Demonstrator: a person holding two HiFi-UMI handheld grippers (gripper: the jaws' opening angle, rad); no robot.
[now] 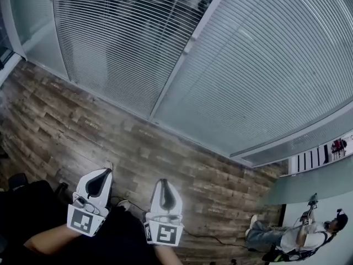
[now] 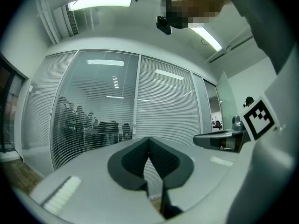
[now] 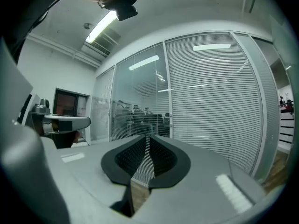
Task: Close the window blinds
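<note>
Wood-plank floor (image 1: 165,148) runs up to a glass partition (image 1: 33,15) fitted with slatted blinds. A white post (image 1: 182,54) splits the two main panels and serves as the reference here.

Progress:
- The closed blind (image 1: 265,76), right of the post in the head view, has its slats turned flat and reads opaque. I judge this part done.
- The open-slat blind (image 1: 121,43), left of the post, still has gaps between its slats. Seated people (image 2: 79,118) show through it in both gripper views. This panel is what remains.
- No tilt wand or cord can be made out in any view, so I cannot tell where the control hangs.
- Estimate: roughly half done, with no contact yet on the remaining blind.

Claws:
- Left claw (image 2: 149,141): tips pressed together, nothing between them.
- Right claw (image 3: 148,139): pads parted by a thin slit with only the far blind showing through it. It grips nothing.

Position relative to the post:
- Both claws are held low in the head view, over the floor and well short of the post base. Neither touches the glass or the slats.
- The left claw looks along a line just right of the post. The right claw looks just left of it, towards the open-slat blind.
- A second person (image 1: 298,236) sits on the floor far to the right, well away from both claws.
</note>
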